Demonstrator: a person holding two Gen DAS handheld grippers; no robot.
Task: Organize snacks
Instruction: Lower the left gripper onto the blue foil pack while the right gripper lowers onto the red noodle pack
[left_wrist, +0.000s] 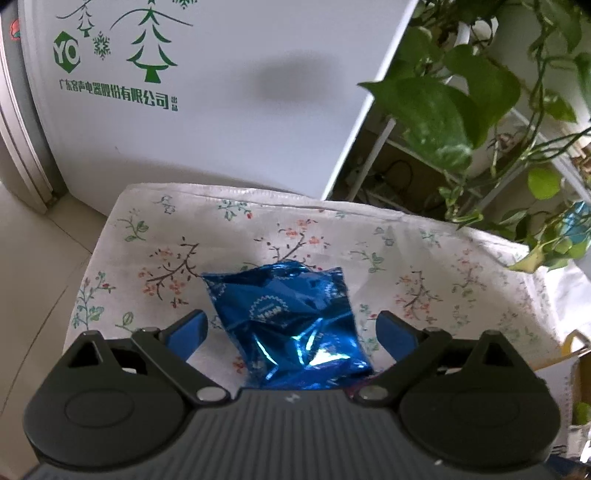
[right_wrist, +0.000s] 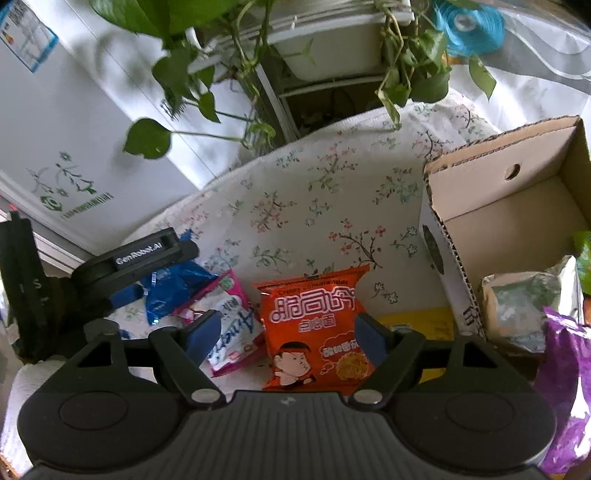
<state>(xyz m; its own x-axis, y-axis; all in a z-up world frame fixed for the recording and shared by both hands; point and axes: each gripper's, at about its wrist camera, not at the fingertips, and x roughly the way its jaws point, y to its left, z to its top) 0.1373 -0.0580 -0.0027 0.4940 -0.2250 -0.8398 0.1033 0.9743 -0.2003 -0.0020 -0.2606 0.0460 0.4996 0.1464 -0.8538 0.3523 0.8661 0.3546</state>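
Blue foil snack packet (left_wrist: 291, 325) lies crumpled on the floral cloth (left_wrist: 424, 258) of the desk, between the spread fingers of the left tongs (left_wrist: 291, 332), which point level toward the desk's far edge, neither pad touching it. The right tongs (right_wrist: 284, 336), also spread wide, straddle the orange noodle packet (right_wrist: 314, 328) near the cardboard box (right_wrist: 509, 206), gripping nothing

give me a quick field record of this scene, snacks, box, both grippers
surface: floral cloth
left gripper: open, fingers either side of blue foil packet
right gripper: open, over orange noodle packet
other loose snacks: pink-and-white packet, yellow packet
cardboard box: open, at right, holds pale packet
background: white fridge, trailing plant
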